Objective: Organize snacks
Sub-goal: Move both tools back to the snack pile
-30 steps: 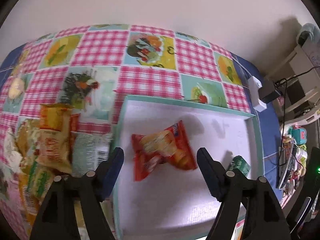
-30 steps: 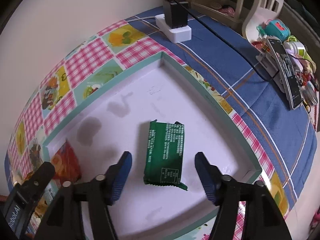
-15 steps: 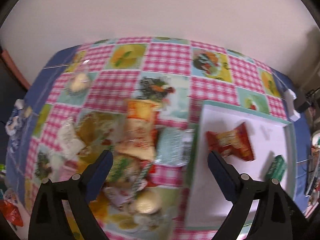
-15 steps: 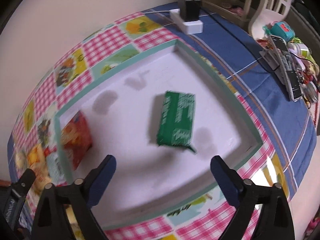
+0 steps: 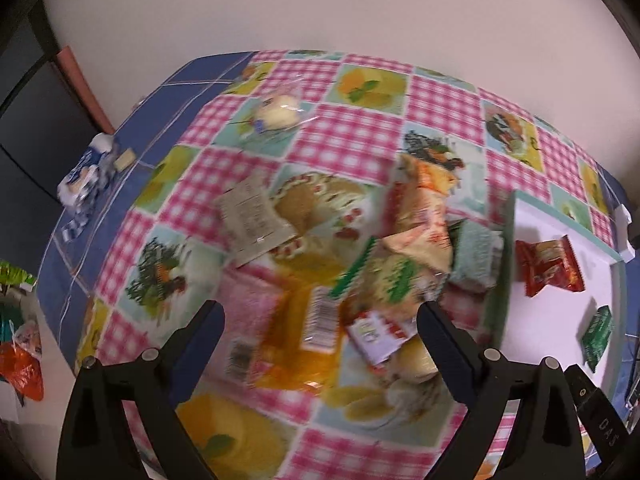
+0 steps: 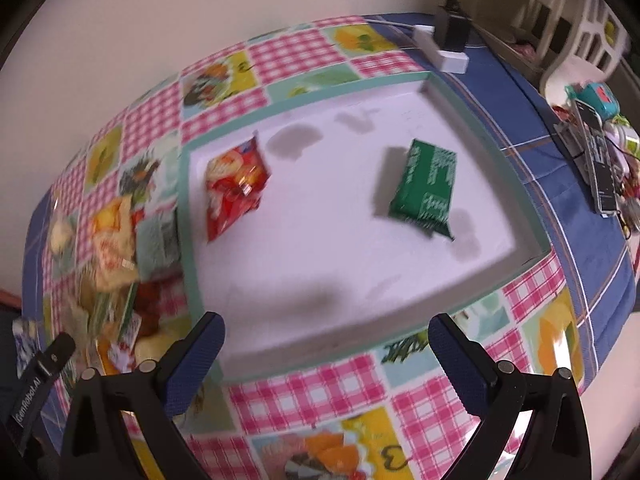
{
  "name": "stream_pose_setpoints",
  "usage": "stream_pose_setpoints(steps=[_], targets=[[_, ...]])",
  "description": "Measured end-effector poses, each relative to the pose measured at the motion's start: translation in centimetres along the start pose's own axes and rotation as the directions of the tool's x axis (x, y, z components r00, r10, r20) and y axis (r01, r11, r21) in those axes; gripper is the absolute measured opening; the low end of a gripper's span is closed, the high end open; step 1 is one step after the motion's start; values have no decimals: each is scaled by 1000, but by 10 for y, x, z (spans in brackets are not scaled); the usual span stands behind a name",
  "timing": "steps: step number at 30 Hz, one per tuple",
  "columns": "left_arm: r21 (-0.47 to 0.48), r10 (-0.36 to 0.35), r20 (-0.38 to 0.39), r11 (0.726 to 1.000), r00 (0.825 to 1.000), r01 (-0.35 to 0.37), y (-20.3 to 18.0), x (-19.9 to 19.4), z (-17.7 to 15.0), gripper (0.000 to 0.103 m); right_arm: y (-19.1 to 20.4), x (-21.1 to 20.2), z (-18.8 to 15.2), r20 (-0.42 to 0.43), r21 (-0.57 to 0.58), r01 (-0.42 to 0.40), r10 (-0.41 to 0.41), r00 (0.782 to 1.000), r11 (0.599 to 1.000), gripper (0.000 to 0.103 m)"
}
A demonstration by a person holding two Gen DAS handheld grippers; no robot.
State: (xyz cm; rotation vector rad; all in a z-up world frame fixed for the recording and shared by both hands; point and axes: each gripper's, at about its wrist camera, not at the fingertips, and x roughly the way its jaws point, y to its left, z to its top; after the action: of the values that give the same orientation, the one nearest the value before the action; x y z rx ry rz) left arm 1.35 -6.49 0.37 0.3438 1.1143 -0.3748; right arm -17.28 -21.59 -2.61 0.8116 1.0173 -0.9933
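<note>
A white tray with a teal rim (image 6: 304, 100) holds a red snack packet (image 6: 234, 186) and a green snack packet (image 6: 426, 188). Both also show in the left wrist view, the red packet (image 5: 548, 266) and the green packet (image 5: 598, 332). A pile of snack packets (image 5: 404, 256) lies on the checked cloth left of the tray; it also shows in the right wrist view (image 6: 116, 248). My left gripper (image 5: 320, 328) is open and empty above the pile. My right gripper (image 6: 326, 340) is open and empty over the tray's near rim.
A wrapped bun (image 5: 278, 112) lies far back on the cloth and a beige packet (image 5: 250, 216) left of the pile. A white power strip with a black adapter (image 6: 446, 42) sits behind the tray. Remote and clutter (image 6: 600, 160) lie at the right edge.
Both grippers have pulled back and opened wider. The left one has swung left from the tray to over the snack pile. The red and green packets stay in the tray.
</note>
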Motion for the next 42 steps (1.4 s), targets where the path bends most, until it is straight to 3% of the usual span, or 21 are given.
stream_pose_setpoints(steps=[10,19,22,26,30,36,42], targets=[[-99,2,-46,995,999,-7,41,6,-11,97,23,-6,-27,-28,-65,-106,105,994,992,103],[-188,-13,-95,982,995,-5,76,18,-11,97,74,-5,-43,-56,-194,-215,209,976,957,102],[-219,-53,-123,975,991,25,82,25,-10,97,90,-3,-47,-69,-241,-237,227,971,941,95],[-238,-107,-159,969,982,67,80,36,-10,97,106,2,-53,-73,-306,-239,227,971,921,83],[-244,-153,-168,964,974,109,73,44,-10,97,123,13,-57,-88,-373,-233,216,972,898,80],[-199,-177,-185,970,967,140,58,57,-8,96,138,30,-60,-95,-445,-189,164,982,876,62],[-171,-165,-204,977,965,130,52,66,-6,92,143,43,-59,-97,-465,-162,131,987,870,58]])
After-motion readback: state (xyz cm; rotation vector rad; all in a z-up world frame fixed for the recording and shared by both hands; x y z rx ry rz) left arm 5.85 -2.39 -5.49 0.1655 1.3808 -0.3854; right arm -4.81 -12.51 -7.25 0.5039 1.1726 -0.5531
